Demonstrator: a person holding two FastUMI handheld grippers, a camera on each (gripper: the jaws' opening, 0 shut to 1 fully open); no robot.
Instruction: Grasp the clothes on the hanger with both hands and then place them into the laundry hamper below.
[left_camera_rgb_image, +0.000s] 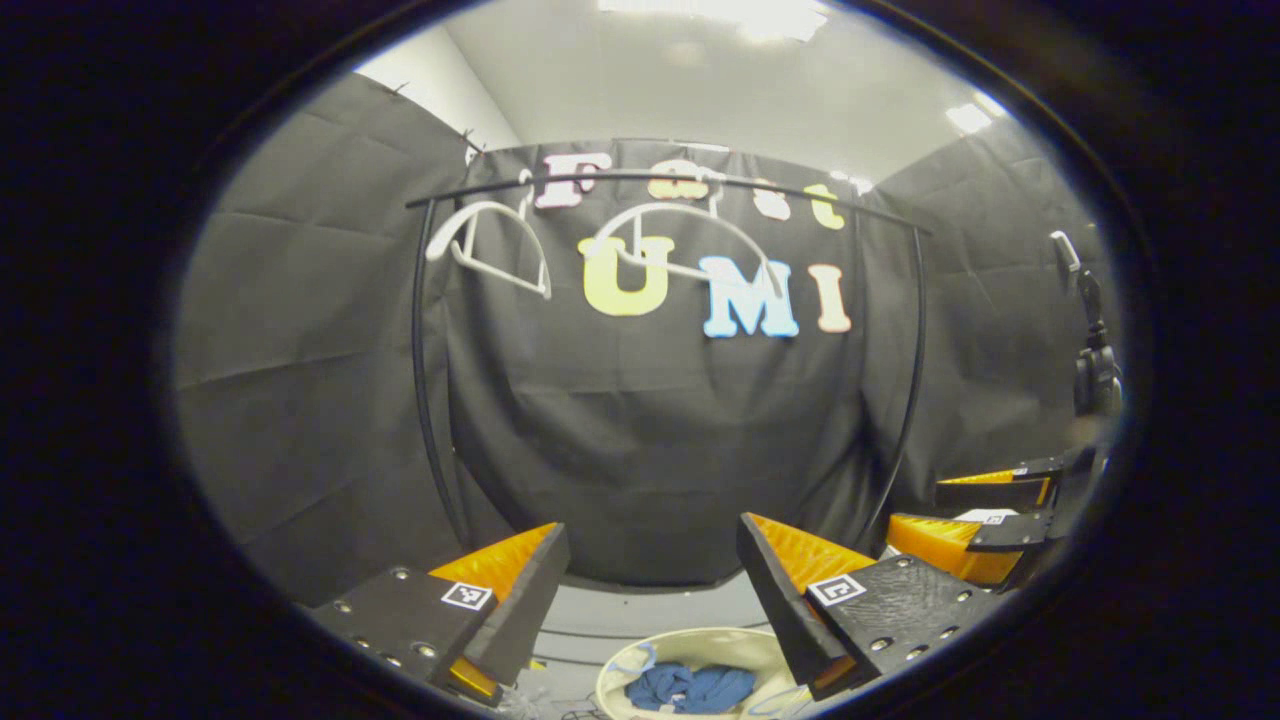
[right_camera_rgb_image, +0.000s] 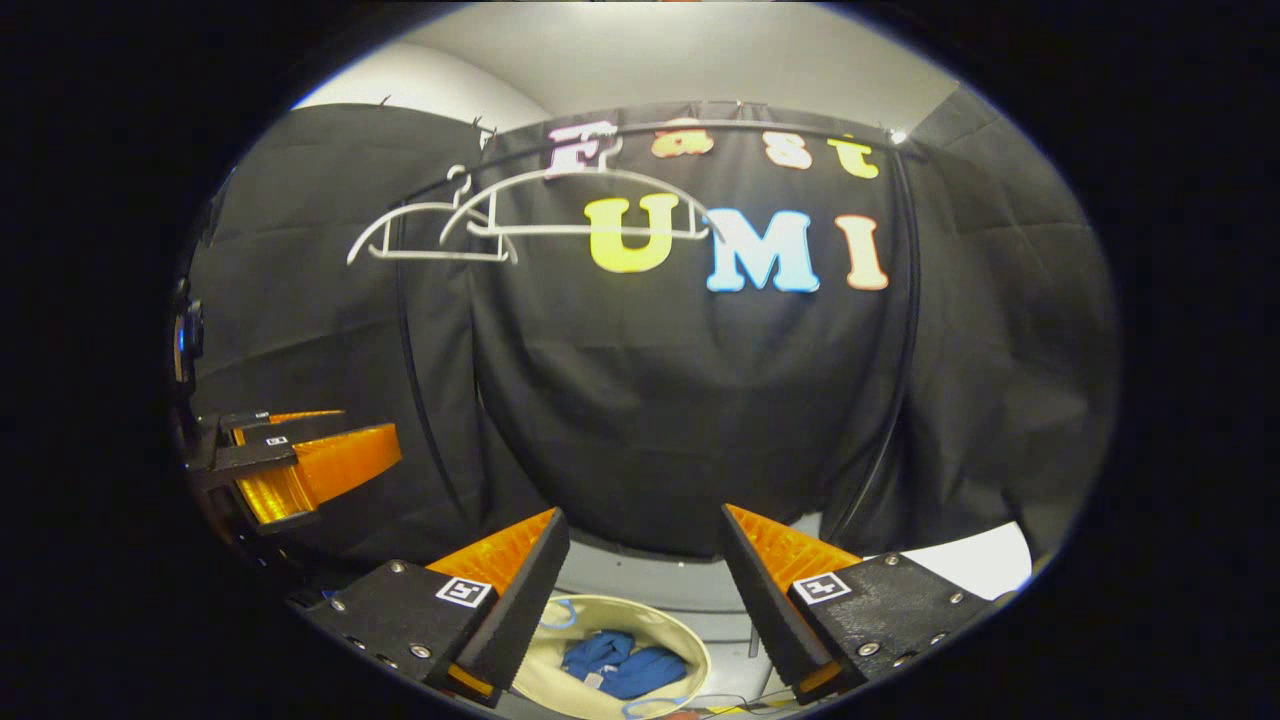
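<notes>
Below the clothes rail (left_camera_rgb_image: 660, 180) with two bare hangers (right_camera_rgb_image: 585, 205), the round laundry hamper (right_camera_rgb_image: 690, 655) contains the blue garment (right_camera_rgb_image: 620, 665). Left gripper (left_camera_rgb_image: 650, 560) and right gripper (right_camera_rgb_image: 645, 545): fingers wide apart, holding nothing.

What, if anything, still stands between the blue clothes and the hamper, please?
Nothing visible: the clothes already lie inside the hamper. Both hangers on the rail are bare, and the left hand-held gripper and right hand-held gripper are open above.

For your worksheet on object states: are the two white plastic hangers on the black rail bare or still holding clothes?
Bare. Both white plastic hangers hang empty on the black rail; the blue clothes lie in the round cream hamper below.
</notes>
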